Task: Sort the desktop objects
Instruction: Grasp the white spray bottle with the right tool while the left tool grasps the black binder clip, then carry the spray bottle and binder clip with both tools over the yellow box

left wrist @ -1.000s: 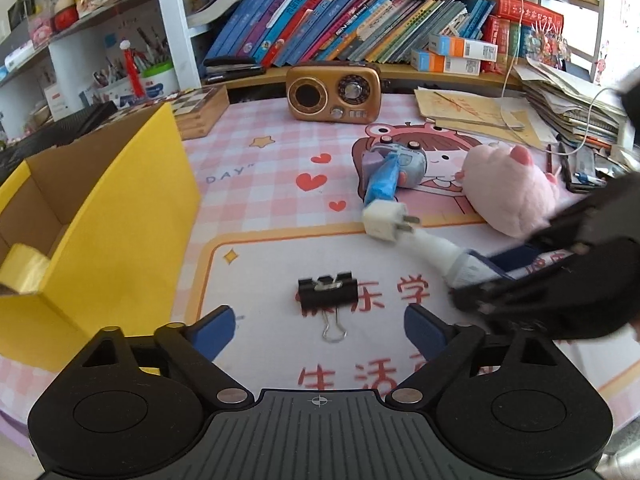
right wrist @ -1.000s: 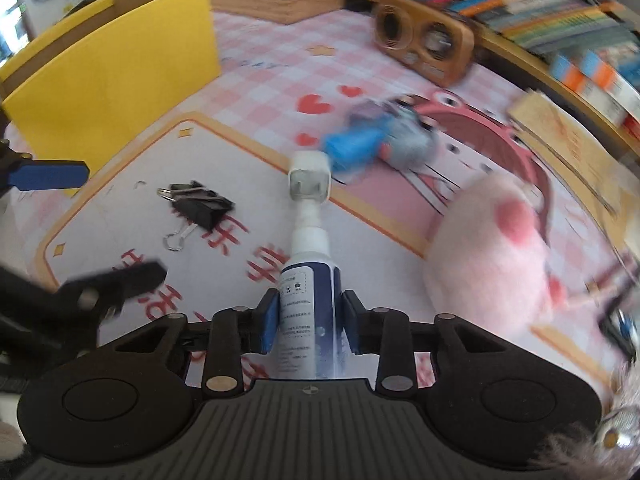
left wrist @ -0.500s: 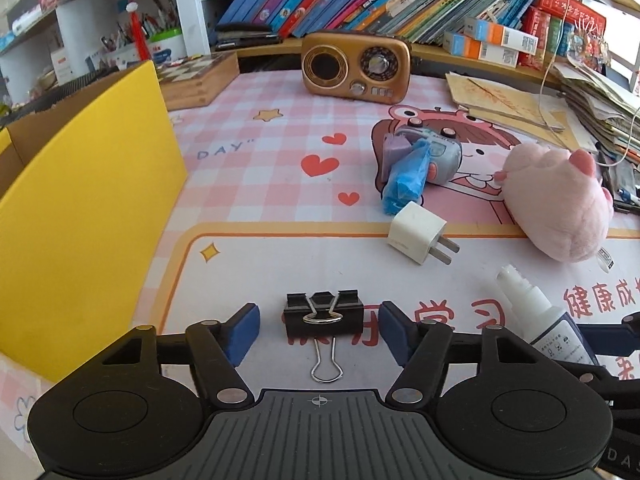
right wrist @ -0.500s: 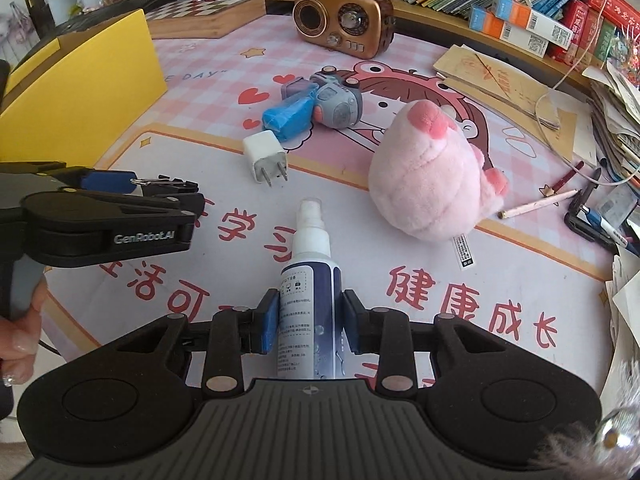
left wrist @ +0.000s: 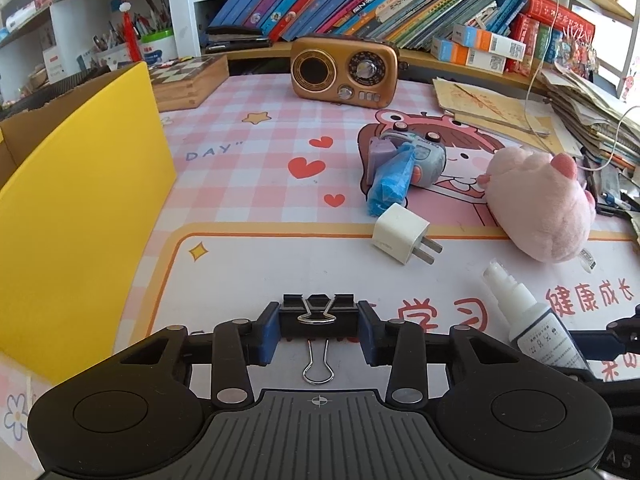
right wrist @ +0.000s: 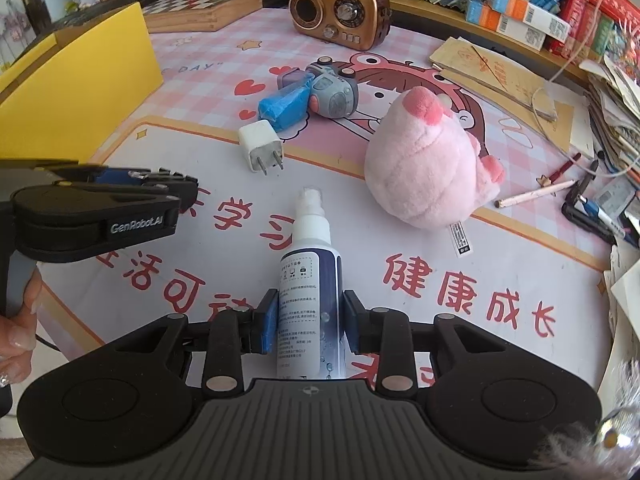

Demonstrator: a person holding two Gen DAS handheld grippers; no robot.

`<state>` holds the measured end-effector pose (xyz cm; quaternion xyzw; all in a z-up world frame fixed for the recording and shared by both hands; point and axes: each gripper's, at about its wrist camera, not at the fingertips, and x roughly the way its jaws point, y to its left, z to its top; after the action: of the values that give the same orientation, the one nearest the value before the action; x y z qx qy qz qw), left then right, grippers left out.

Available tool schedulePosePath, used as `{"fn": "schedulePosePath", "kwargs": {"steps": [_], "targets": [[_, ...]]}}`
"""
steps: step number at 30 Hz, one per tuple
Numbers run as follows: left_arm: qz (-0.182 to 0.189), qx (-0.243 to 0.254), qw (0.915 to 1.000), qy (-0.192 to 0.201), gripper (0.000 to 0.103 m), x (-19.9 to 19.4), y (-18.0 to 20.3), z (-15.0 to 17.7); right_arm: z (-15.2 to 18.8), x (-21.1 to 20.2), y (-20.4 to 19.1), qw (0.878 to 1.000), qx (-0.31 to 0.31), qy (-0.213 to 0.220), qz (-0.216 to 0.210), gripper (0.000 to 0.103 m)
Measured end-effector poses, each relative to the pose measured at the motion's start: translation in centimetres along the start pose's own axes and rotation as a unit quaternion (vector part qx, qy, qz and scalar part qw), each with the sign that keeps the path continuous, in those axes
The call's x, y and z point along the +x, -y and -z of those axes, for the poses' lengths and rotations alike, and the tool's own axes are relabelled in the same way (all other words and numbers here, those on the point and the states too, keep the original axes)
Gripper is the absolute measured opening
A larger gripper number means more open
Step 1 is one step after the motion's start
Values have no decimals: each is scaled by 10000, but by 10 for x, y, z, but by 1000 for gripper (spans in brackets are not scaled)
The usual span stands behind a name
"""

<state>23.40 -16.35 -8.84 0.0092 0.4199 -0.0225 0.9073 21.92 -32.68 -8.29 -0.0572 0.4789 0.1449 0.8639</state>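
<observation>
Pink checked desk mat [left wrist: 248, 184] fills both views, books shelved along the top. Low at centre of the left wrist view, the left gripper [left wrist: 319, 332] has just been closing – its blue pads now press the black binder clip [left wrist: 319, 314]. At lower centre of the right wrist view, the right gripper [right wrist: 307, 326] clamps the spray bottle [right wrist: 310, 280]; a yellow box [left wrist: 80, 216] stands at the left edge.

Each matte-black plastic hand-held gripper [left wrist: 319, 330] has a ribbed centre plate with a crosshair mark, round side discs, silver rivets and blue finger pads [right wrist: 269, 326]. The left one's side reads "GenRobot.AI"; its handle looks grey.
</observation>
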Motion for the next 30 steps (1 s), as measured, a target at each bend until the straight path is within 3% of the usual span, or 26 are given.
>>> {"fn": "schedulePosePath", "kwargs": {"steps": [20, 30], "targets": [[384, 50, 9966, 730, 38, -92, -41, 11, 5, -50, -36, 9964, 466, 679, -189, 30], [419, 25, 9963, 752, 38, -125, -69, 41, 24, -73, -82, 9941, 637, 861, -192, 30]]}}
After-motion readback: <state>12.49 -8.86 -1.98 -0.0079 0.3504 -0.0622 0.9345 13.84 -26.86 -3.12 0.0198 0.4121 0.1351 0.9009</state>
